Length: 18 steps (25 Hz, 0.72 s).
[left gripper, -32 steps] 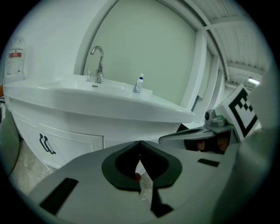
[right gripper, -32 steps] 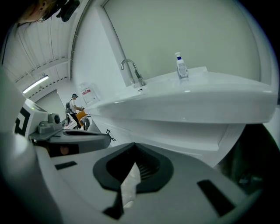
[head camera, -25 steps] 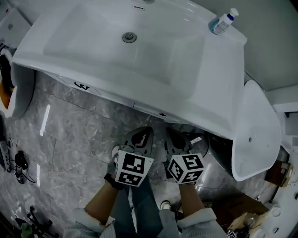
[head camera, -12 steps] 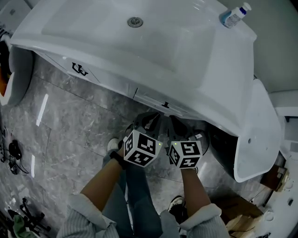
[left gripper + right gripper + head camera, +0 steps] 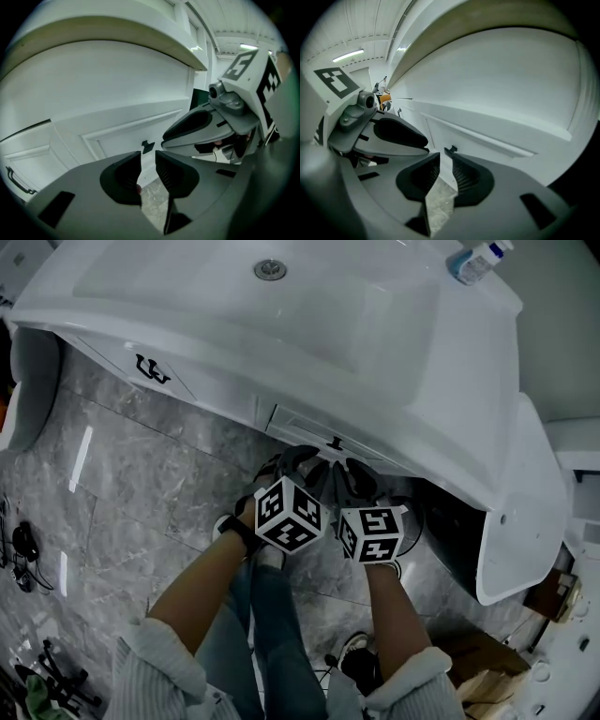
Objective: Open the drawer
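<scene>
The white drawer front point(image 5: 305, 427) sits under the basin, with a small black knob point(image 5: 336, 442) in its middle. Both grippers hover side by side just in front of it. My left gripper point(image 5: 300, 463) points at the knob point(image 5: 147, 146), a short way off, jaws drawn together to a thin slit with nothing between. My right gripper point(image 5: 352, 474) is just to its right and also aims at the knob point(image 5: 450, 150), with the same narrow slit and nothing held. Each gripper view shows the other gripper: the right gripper point(image 5: 211, 129) and the left gripper point(image 5: 393, 133).
The white basin point(image 5: 394, 343) overhangs the drawer, with a bottle point(image 5: 473, 261) at its back right corner. A cabinet door with a black handle point(image 5: 150, 371) stands left of the drawer. A white toilet point(image 5: 525, 512) is on the right. Grey marble floor point(image 5: 122, 512) lies below.
Both grippers have moved forward and up from over the floor to just in front of the drawer knob. The jaws look unchanged.
</scene>
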Each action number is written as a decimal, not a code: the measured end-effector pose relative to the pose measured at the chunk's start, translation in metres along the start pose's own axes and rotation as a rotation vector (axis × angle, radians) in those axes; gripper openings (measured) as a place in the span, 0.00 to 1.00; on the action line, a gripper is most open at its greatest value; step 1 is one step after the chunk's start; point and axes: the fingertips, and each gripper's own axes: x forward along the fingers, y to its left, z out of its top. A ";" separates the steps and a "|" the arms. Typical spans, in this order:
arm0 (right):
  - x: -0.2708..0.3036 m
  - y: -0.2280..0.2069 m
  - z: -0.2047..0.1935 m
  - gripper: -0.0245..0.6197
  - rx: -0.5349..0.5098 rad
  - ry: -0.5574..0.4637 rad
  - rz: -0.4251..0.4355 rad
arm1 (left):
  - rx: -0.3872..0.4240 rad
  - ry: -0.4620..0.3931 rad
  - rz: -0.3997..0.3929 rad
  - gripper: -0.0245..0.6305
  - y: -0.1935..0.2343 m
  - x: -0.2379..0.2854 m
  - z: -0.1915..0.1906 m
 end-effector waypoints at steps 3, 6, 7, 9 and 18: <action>0.008 -0.004 -0.003 0.15 -0.006 0.009 -0.017 | 0.025 0.007 -0.012 0.19 0.001 0.009 0.000; 0.016 -0.009 -0.005 0.15 -0.013 0.024 -0.033 | 0.072 0.024 -0.008 0.19 0.005 0.019 0.000; 0.018 -0.010 -0.006 0.15 -0.016 0.030 -0.037 | 0.094 0.033 -0.002 0.19 0.006 0.022 0.000; 0.022 -0.013 -0.007 0.15 -0.018 0.038 -0.046 | 0.142 0.051 0.004 0.19 0.007 0.028 0.001; 0.033 -0.014 -0.002 0.14 -0.167 0.030 0.006 | 0.248 0.104 -0.045 0.19 0.009 0.046 -0.004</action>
